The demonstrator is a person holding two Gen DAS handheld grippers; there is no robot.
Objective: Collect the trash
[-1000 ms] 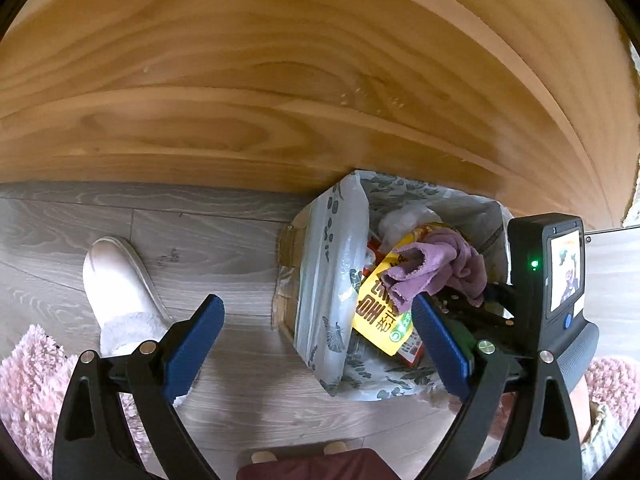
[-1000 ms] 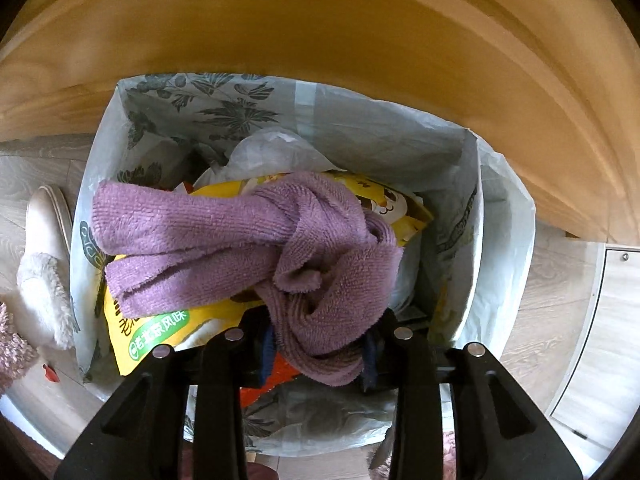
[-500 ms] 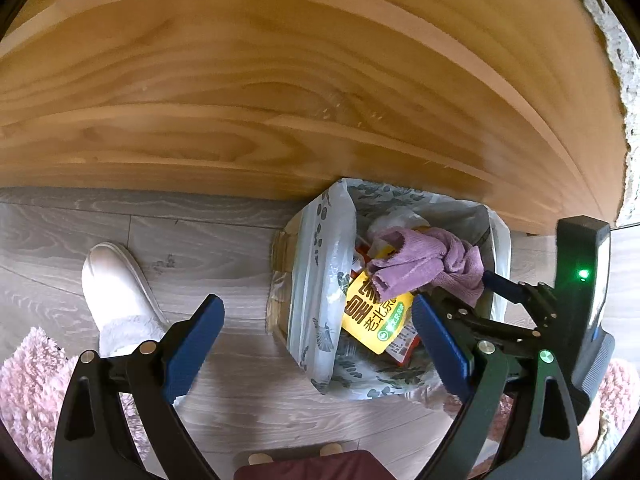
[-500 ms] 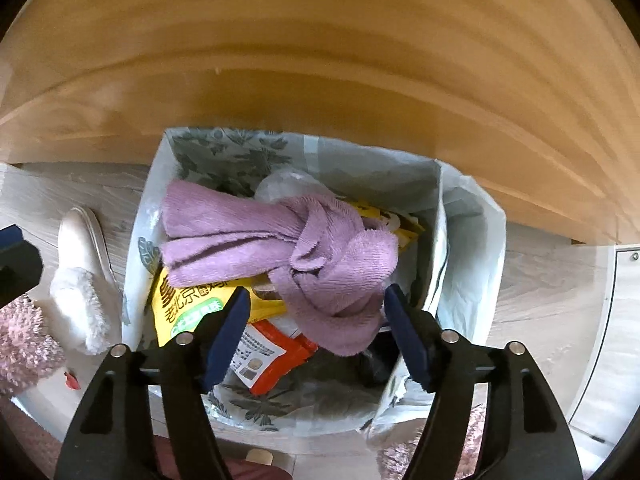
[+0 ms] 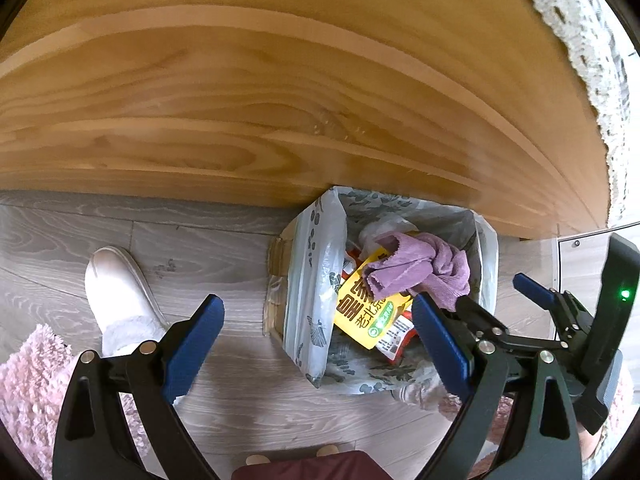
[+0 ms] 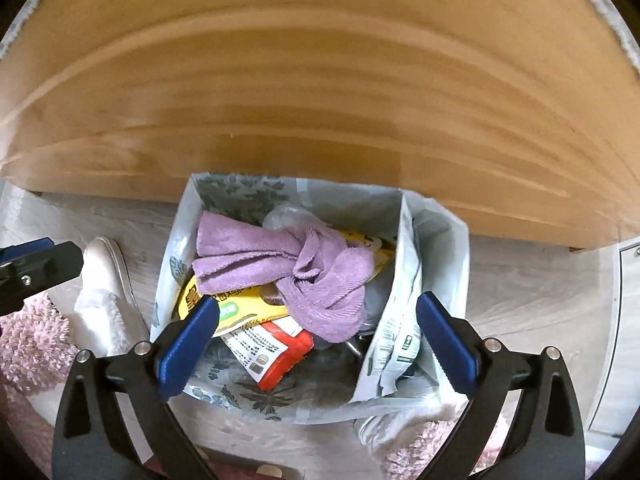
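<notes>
Purple cloth point(image 6: 296, 268) atop lined bin point(image 6: 436, 264), heaped; spill risk. Right hand-held gripper point(image 6: 318, 344) above bin, opening, empty; left hand-held gripper point(image 5: 318, 344) spread.

A: What carries everything here?
B: The grey wood-grain floor point(image 5: 208, 248), running up to a wooden panel point(image 5: 240, 112).
A: And directly on it?
B: A lined trash bin point(image 6: 436, 240) against the panel, with a white slipper point(image 5: 116, 284) well to one side.

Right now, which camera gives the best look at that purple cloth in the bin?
The right wrist view: the purple cloth lies spread and knotted atop the wrappers, nearly central. The left wrist view shows it smaller, off to the side, its lower edge hidden behind a tool finger.
</notes>
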